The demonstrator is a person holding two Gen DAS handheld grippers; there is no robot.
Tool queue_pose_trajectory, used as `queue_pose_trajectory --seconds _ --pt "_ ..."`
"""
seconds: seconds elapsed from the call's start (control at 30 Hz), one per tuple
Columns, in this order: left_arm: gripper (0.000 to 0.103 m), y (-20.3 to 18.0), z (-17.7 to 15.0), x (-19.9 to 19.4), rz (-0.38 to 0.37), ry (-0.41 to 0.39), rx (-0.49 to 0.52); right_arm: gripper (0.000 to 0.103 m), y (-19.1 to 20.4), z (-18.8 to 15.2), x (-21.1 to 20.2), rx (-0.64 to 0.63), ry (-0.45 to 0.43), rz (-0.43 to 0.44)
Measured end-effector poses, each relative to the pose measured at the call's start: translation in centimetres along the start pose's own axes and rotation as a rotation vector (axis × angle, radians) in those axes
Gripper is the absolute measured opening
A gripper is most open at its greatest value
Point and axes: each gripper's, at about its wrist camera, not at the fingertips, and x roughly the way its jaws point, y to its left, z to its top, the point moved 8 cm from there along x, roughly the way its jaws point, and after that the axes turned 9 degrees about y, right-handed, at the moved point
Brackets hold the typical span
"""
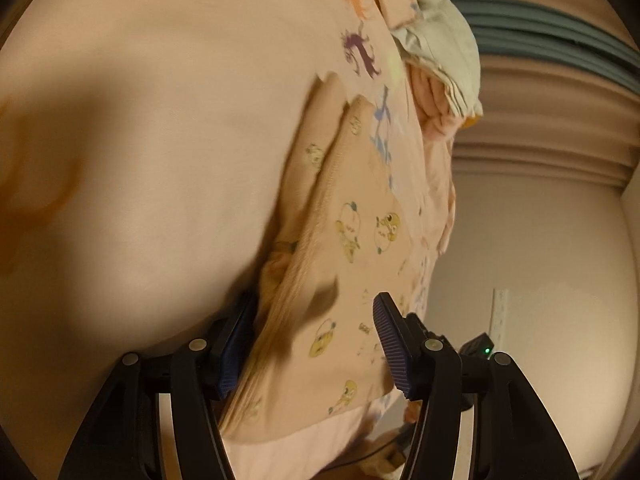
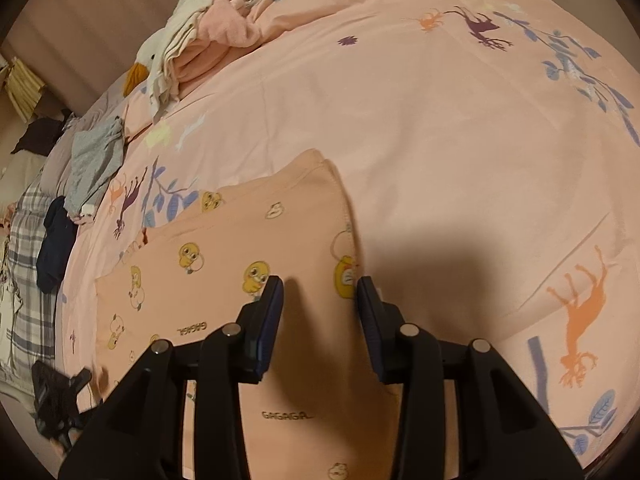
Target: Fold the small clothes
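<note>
**Folding a duck-print garment on a pink sheet**

Seen from the left wrist, the left gripper (image 1: 314,344) is held with its jaws apart, and the garment (image 1: 352,240), peach with yellow ducks, is seen between the blue pads (image 1: 390,344). A folded hem edge of the garment runs up from near the left pad towards the far middle. Whether the pads touch the cloth cannot be told, as the frame is blurred. The pink sheet (image 1: 140,140) is spread to the left. At the far end, a white duck toy (image 1: 436,12) is seen lying against a pink towel (image 1: 434,116). A pale wall (image 1: 540,240) is seen to the right.

Seen from the right wrist, the right gripper (image 2: 320,312) is held over the garment (image 2: 224,248) with its jaws apart and nothing between them. The garment is laid flat on the sheet (image 2: 440,120), near and left of middle, with its right edge just beside the right pad (image 2: 366,312). The word GAGAGA is printed on it in places. A shadow is cast across the garment and sheet around the jaws. At the far left, the toy (image 2: 160,56) and the towel (image 2: 224,28) are piled together. Grey clothes (image 2: 96,160) and a dark item (image 2: 56,240) are left at the sheet's left edge, beside a plaid cloth (image 2: 28,240). The other gripper (image 2: 56,404) is seen at the near left.
</note>
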Motion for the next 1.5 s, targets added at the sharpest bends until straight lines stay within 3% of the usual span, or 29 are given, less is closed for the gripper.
queue_pose_trajectory --seconds 0.13,0.27,0.33,0.43,0.5,0.57,0.6,0.63,0.7,0.77,0.87,0.9,0.97,1.03,1.1,1.23,1.3,1.33,1.4,1.5 --pt "0.058 -1.0 1.5 1.6 0.002 0.064 0.003 0.041 1.2 0.0 -0.6 -0.055 -0.012 0.063" --pt "0.058 -1.5 3.2 2.7 0.023 0.065 -0.007 0.034 4.4 -0.4 -2.1 -0.141 -0.022 0.296" --pt "0.058 -2.0 3.6 2.9 0.068 0.029 0.010 0.028 6.2 -1.0 -2.2 -0.187 -0.006 0.366" --pt "0.040 -1.7 3.9 2.8 0.202 -0.044 0.036 0.027 8.6 -1.9 -1.7 -0.247 0.026 0.463" --pt "0.038 -1.7 3.9 2.8 0.260 -0.093 0.048 0.027 9.2 -2.4 -0.6 -0.254 0.060 0.433" --pt "0.038 -1.7 4.0 2.9 0.294 -0.112 0.062 0.027 8.1 -2.2 1.0 -0.212 0.088 0.303" --pt "0.038 -1.7 4.0 3.1 0.319 -0.114 0.076 0.024 6.7 -1.9 2.0 -0.167 0.113 0.227" --pt "0.038 -1.6 3.6 3.0 0.345 -0.116 0.104 0.015 5.3 -1.5 2.7 -0.126 0.117 0.175" --pt "0.038 -1.7 3.5 3.2 0.371 -0.111 0.144 0.000 1.7 0.1 2.5 -0.039 0.065 0.080" --pt "0.038 -1.5 3.5 3.0 0.362 -0.112 0.139 0.000 -0.4 1.4 1.0 0.045 0.015 0.105" --pt "0.036 -1.0 3.9 2.8 0.300 -0.120 0.083 0.009 -3.3 2.3 -2.1 0.114 -0.104 0.014" --pt "0.033 -0.9 4.0 2.8 0.291 -0.123 0.071 0.010 -3.7 2.1 -2.8 0.122 -0.127 0.018" --pt "0.028 -0.9 4.2 2.8 0.294 -0.132 0.067 0.010 -2.9 1.7 -3.4 0.115 -0.114 0.142" --pt "0.026 -1.1 4.0 2.9 0.317 -0.150 0.083 0.010 -0.2 0.9 -3.7 0.039 -0.080 0.301" --pt "0.026 -1.7 3.8 3.0 0.365 -0.175 0.130 0.014 3.0 -0.1 -3.5 -0.068 -0.052 0.369" --pt "0.022 -2.3 3.4 3.3 0.443 -0.221 0.201 0.017 10.2 -4.4 0.4 -0.215 0.172 0.537" --pt "0.022 -2.3 3.2 3.1 0.447 -0.236 0.197 0.017 12.2 -6.1 3.3 -0.241 0.272 0.507" --pt "0.021 -2.4 3.1 3.0 0.444 -0.243 0.194 0.015 12.7 -7.0 4.6 -0.259 0.302 0.448" --pt "0.020 -2.8 2.7 2.9 0.459 -0.248 0.212 0.000 12.9 -7.5 7.1 -0.292 0.312 0.317" --pt "0.020 -4.1 1.9 2.9 0.506 -0.252 0.288 0.000 12.8 -7.0 7.4 -0.266 0.298 0.348"
